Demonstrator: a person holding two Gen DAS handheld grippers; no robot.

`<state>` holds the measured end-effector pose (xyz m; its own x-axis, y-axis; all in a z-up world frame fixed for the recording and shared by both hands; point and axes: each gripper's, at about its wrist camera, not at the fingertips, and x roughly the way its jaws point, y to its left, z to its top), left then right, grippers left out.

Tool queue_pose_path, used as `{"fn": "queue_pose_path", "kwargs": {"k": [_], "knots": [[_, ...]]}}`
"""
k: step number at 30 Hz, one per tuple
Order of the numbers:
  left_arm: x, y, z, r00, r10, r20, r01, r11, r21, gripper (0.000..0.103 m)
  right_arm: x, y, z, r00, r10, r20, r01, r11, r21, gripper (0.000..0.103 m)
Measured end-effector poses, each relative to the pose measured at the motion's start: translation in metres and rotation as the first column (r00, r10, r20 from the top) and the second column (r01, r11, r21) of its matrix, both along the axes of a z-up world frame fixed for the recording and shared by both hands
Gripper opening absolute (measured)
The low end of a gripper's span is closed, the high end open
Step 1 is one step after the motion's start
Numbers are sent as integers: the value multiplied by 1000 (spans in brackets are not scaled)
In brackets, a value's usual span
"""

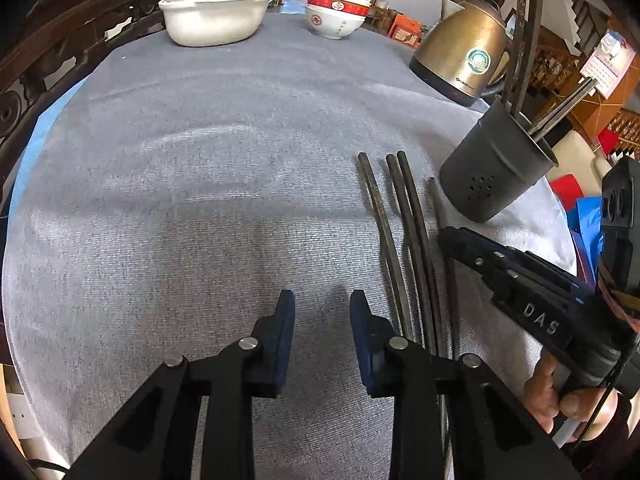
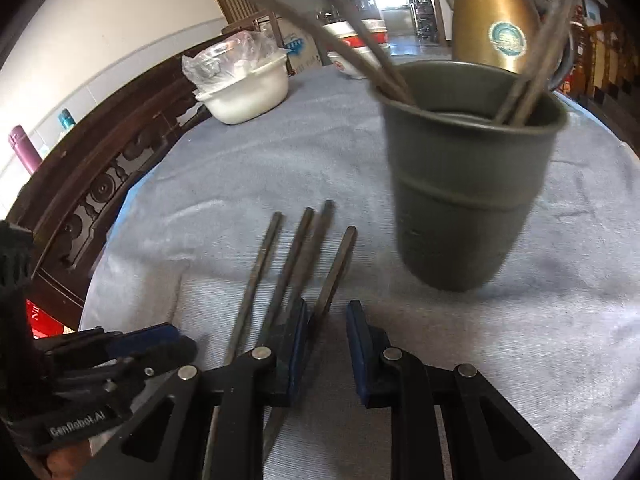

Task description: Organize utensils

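Note:
Several dark chopsticks (image 1: pixel 404 232) lie side by side on the grey cloth, right of my left gripper (image 1: pixel 322 304), which is open and empty over bare cloth. A dark grey holder cup (image 1: pixel 492 164) with several chopsticks standing in it is at the right. In the right wrist view the loose chopsticks (image 2: pixel 296 256) lie ahead and left, the cup (image 2: pixel 468 184) ahead and right. My right gripper (image 2: pixel 328 312) is open just above the rightmost chopstick (image 2: pixel 340 264), which runs between its fingers. The right gripper also shows in the left wrist view (image 1: pixel 452 236).
A gold kettle (image 1: pixel 464 52) stands behind the cup. A white tub (image 1: pixel 216 16) with a plastic bag and stacked red and white bowls (image 1: pixel 338 12) sit at the table's far edge. A carved wooden chair back (image 2: pixel 100 184) runs along the left.

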<state>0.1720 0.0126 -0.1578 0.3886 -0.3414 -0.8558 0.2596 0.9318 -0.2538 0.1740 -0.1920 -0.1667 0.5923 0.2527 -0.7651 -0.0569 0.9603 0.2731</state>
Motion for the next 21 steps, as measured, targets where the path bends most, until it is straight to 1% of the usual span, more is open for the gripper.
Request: {"fn": "queue_pose_path", "kwargs": {"k": [4,7,9,12,14,15,16,18,20,21], "knots": [[0,0,1,1000,7,-8,-7,1000,-9,29,6,0,2,1000,2,-12,-2,1000,7,23],[0,-2,3,1000,1,-3,-1,1000,1,29,13,5,5,1000,-7,-17,7,1000,3,23],[1,-5,5,1000,-3,0,3,1000,-1,29,23,6,6,999,-25,-33,25,1000,-4,23],[4,-8,10,1000,-21,1,21,1000,-3,30,38,7,1,996,-50,-80,49,999,-23,23],[8,-12,15,999,-49,-1,49,999,-3,32,42,7,-1,994,-55,-94,52,998,-37,19],[12,-15,17,998,-62,-3,62,998,-6,33,43,8,0,994,-52,-93,48,998,-48,13],[15,-17,19,998,-69,-6,69,998,-9,36,43,7,-1,995,-45,-88,41,998,-45,11],[23,-22,22,997,-76,-8,76,997,-16,36,38,5,1,998,-28,-61,26,999,-27,8],[32,-25,24,996,-90,-14,90,996,-30,36,32,3,4,999,-26,-28,25,999,-29,7],[39,-28,23,995,-98,-22,97,995,-34,36,27,0,6,1000,-21,-11,21,1000,-5,7]]}}
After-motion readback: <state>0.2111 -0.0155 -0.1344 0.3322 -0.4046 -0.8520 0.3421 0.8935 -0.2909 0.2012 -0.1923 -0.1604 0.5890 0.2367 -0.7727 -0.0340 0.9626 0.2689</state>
